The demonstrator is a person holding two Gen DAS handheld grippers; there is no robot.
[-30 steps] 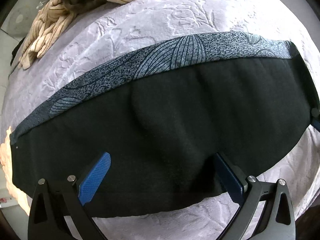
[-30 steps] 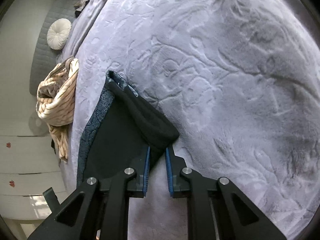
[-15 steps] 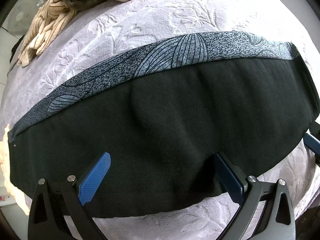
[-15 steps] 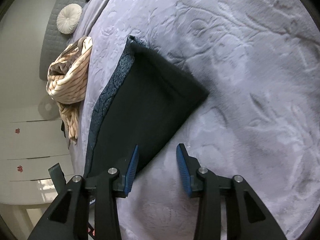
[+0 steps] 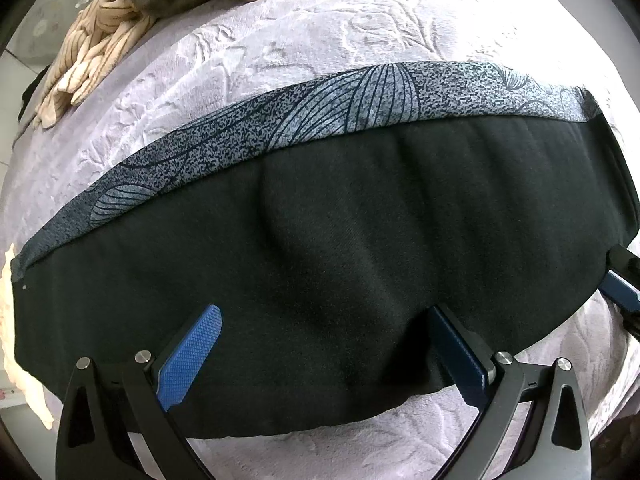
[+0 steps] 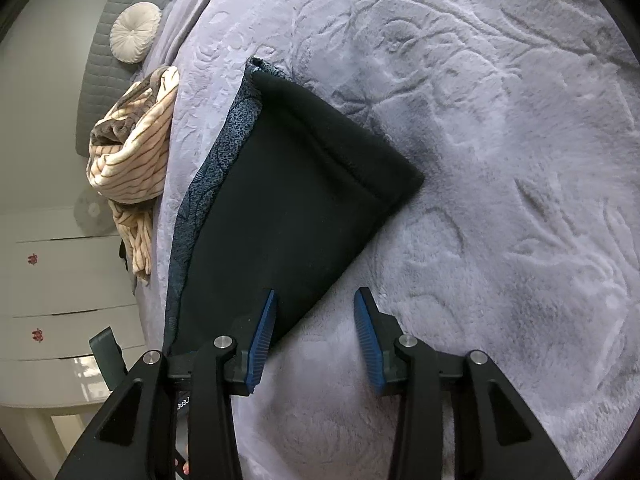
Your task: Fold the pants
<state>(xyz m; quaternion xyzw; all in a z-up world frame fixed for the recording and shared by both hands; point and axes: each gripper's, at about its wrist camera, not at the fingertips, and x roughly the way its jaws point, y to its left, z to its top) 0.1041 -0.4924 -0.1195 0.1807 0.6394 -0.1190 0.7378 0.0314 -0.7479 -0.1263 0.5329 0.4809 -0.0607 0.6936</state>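
Observation:
The pants (image 5: 340, 248) lie folded flat on the lilac bedspread (image 5: 304, 52), black side up, with a grey leaf-print strip (image 5: 320, 116) showing along the far edge. My left gripper (image 5: 328, 348) is open and empty, its fingers spread just above the near edge of the pants. In the right wrist view the pants (image 6: 288, 200) lie to the left and ahead. My right gripper (image 6: 316, 320) is open and empty beside their near right edge. The right gripper's fingertip shows in the left wrist view (image 5: 618, 292) at the pants' right end.
A cream striped garment (image 6: 132, 152) lies crumpled at the bed's far left, also in the left wrist view (image 5: 132, 12). A round white cushion (image 6: 134, 32) leans on a grey headboard (image 6: 96, 80). White drawers (image 6: 68, 296) stand beyond the bed's edge.
My right gripper let go of the pants' corner, opened and drew back; the fold now lies flat. My left gripper stayed open in place.

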